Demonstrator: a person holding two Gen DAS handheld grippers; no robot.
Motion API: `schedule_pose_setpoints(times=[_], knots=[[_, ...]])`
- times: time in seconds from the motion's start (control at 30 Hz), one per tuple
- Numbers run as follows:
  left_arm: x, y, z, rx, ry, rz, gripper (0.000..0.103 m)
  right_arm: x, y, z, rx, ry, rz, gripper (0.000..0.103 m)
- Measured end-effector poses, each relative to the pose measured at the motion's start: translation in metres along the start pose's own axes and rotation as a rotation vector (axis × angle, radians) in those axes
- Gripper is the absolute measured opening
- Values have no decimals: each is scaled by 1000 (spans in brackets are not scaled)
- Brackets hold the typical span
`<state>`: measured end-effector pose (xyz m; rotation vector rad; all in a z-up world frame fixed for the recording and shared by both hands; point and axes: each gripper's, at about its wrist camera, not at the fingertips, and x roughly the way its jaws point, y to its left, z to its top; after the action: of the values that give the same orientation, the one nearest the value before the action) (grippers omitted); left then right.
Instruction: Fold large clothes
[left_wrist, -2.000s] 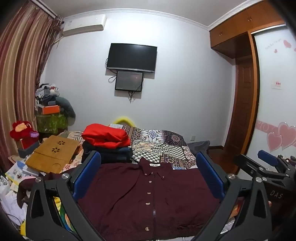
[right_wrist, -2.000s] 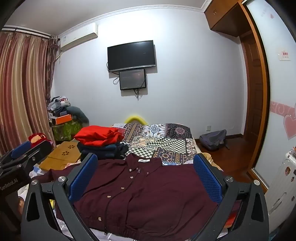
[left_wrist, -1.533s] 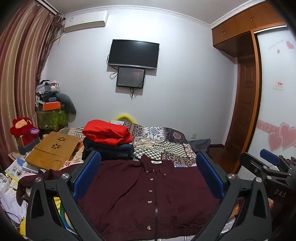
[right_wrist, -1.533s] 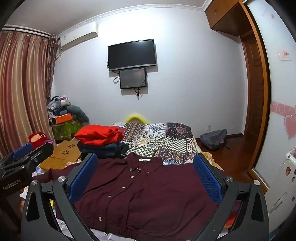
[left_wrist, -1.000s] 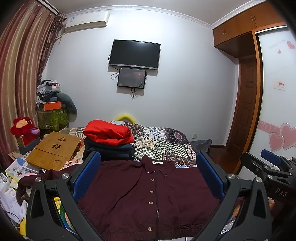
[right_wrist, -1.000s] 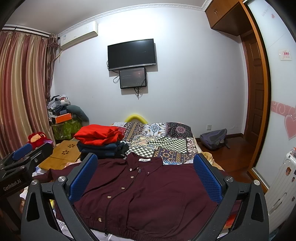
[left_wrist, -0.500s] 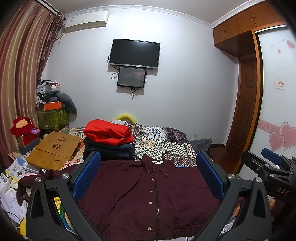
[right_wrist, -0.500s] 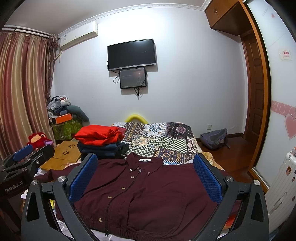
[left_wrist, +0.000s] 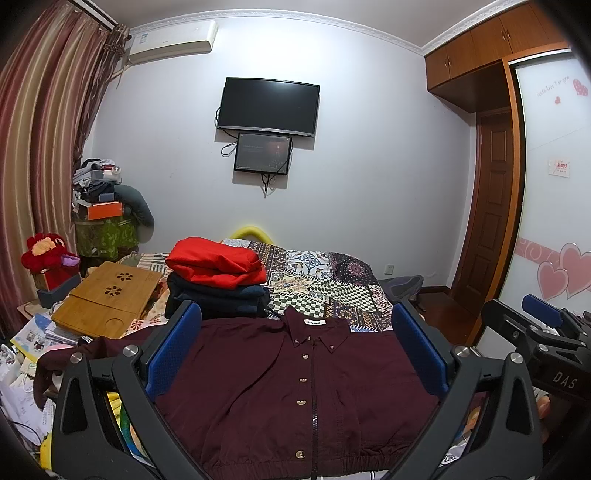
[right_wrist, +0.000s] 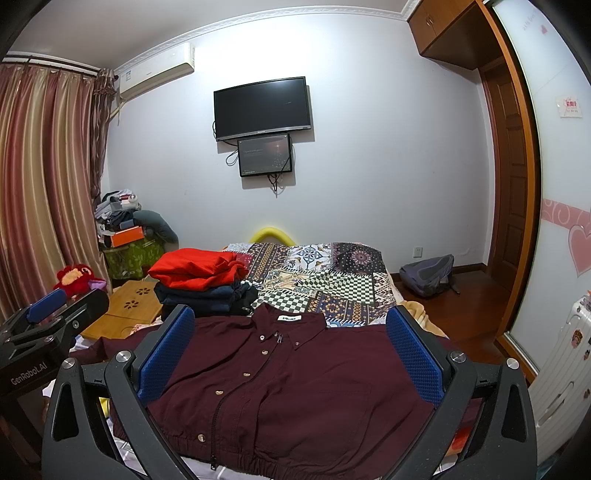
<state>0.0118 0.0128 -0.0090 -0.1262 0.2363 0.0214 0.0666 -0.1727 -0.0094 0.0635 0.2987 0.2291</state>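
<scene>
- A maroon jacket (left_wrist: 295, 391) lies spread flat, front up, on the near end of the bed (left_wrist: 325, 291), its collar toward the far wall and its elastic hem nearest the cameras.
- Just behind the collar, to the left, a folded red garment (left_wrist: 216, 266) sits on top of a stack of dark folded clothes (left_wrist: 218, 297); the stack touches or nearly touches the jacket's shoulder edge.
- Left of the bed a wooden lap tray (left_wrist: 107, 299) rests on clutter, with a red plush toy (left_wrist: 44, 253) beyond it and scattered papers (left_wrist: 22, 373) below.
- A grey backpack (right_wrist: 430, 275) lies on the floor to the right of the bed, near the wooden door (right_wrist: 511, 177).
- The left gripper (left_wrist: 295, 354) hovers above the jacket with its blue pads spread wide, holding nothing; the right gripper (right_wrist: 290, 356) is likewise spread wide and empty.
- Compared with two seconds ago, the left view has tilted slightly upward, showing more of the jacket's hem; the jacket and stack have not shifted.
- A green patterned bin (left_wrist: 105, 236) by the curtain carries an orange box (left_wrist: 105, 209) and a heap of clothes; its inside is hidden.
</scene>
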Motion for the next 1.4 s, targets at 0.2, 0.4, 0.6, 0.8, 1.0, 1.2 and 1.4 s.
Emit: schedule_pose_setpoints(times=[0.2, 0.4, 0.6, 0.8, 1.0, 1.2, 1.4], knots=[[0, 0, 0, 3, 2, 1, 103, 1, 0, 0, 3, 3, 0, 103], [3, -1, -2, 9, 11, 0, 103, 2, 2, -1, 2, 5, -2, 103], [6, -1, -3, 13, 17, 2, 103, 4, 2, -1, 10, 15, 0, 103], [14, 1, -4, 13, 32, 8, 103, 10, 1, -1, 14, 34, -1, 103], [31, 8, -5, 12, 58, 22, 103, 28, -3, -4, 25, 71, -2, 103], [57, 29, -2, -4, 87, 72, 103, 53, -6, -8, 39, 130, 5, 103], [91, 82, -2, -61, 140, 195, 103, 84, -13, -15, 47, 217, 5, 103]])
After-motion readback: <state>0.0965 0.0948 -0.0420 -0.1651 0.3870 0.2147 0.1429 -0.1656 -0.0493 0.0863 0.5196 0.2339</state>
